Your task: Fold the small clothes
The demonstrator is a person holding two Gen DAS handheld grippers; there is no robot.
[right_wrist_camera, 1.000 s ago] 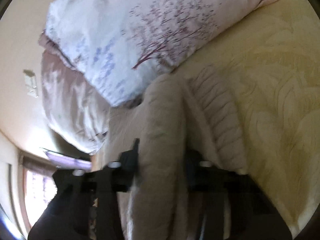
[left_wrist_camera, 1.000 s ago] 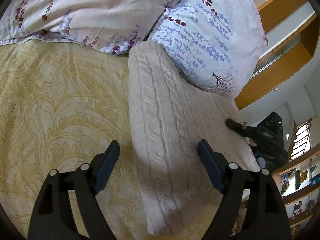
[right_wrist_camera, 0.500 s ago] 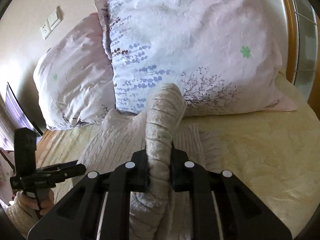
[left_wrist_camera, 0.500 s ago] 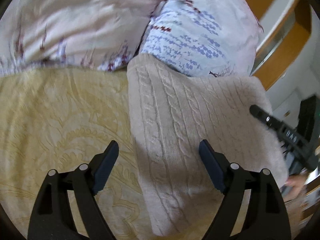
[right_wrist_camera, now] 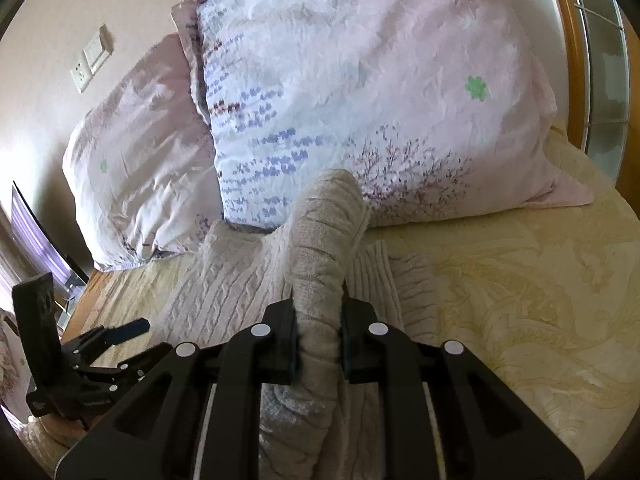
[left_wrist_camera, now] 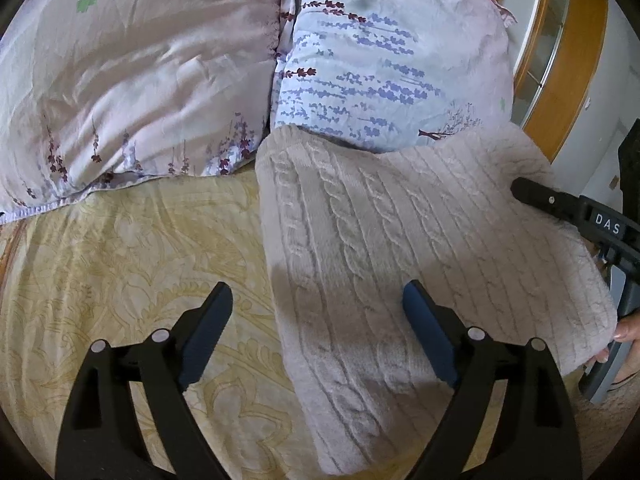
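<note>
A cream cable-knit sweater lies folded on the yellow patterned bedspread, its far edge against the pillows. My left gripper is open and empty, hovering over the sweater's left edge. My right gripper is shut on a bunched fold of the sweater and holds it up off the bed. The right gripper also shows in the left wrist view, at the sweater's right edge. The left gripper shows in the right wrist view, open, at the left.
Two floral pillows lean at the head of the bed. A wooden bed frame runs along the right. A wall socket is on the wall behind. The bedspread lies bare right of the sweater.
My right gripper has swung the held fold up and over, so more of the sweater's right side lies spread out. My left gripper has drawn back a little, still open.
</note>
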